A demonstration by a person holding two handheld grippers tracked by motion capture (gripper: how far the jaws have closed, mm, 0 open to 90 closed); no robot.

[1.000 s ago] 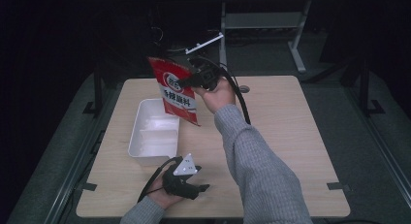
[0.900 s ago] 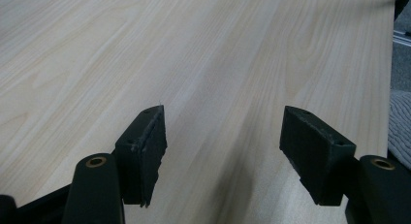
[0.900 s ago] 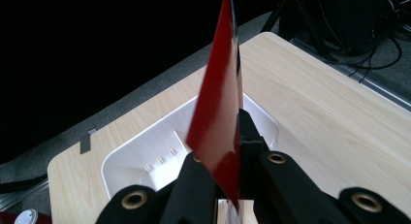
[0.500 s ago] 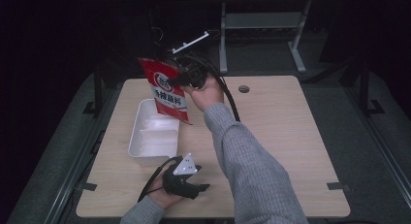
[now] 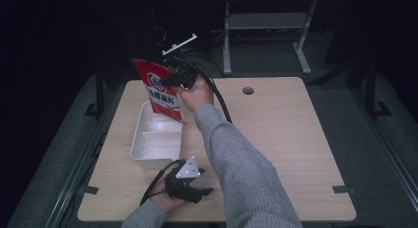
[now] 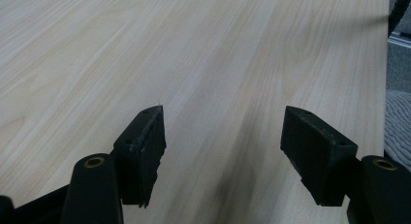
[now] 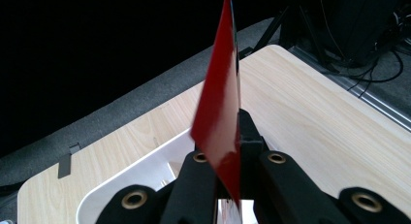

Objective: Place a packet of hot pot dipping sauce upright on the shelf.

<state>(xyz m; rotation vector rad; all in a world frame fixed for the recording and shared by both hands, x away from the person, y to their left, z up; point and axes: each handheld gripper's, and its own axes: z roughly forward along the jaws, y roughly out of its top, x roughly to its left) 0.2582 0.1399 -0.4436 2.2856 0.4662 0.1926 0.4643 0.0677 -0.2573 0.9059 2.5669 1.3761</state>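
The right gripper [image 5: 173,79] was clamped on the upper edge of a red packet [image 5: 158,90], its jaws closed flat against the foil, as the right gripper view confirmed with the red packet [image 7: 220,117] seen edge-on between them. The packet hung clear of the table [image 5: 276,139], lifted above the far end of a white tray [image 5: 156,139], with its lower corner just over the tray's rear compartment; whether that corner touched the tray rim could not be told. In the high view the packet lay at about 11 o'clock from the table's centre, and the tray at about 9 o'clock.

The left gripper [image 5: 190,187] rested at about 7 o'clock near the front edge of the table, just in front of the tray's near wall. Its jaws stood wide apart with nothing between them, and the left gripper view showed bare wood of the table [image 6: 203,64] beyond them.

Judged from this arrangement, the pick-up was complete and the carry had brought the packet over the tray. What remained was lowering it into a compartment and releasing it. Both tray compartments appeared empty, so no item had yet been placed.
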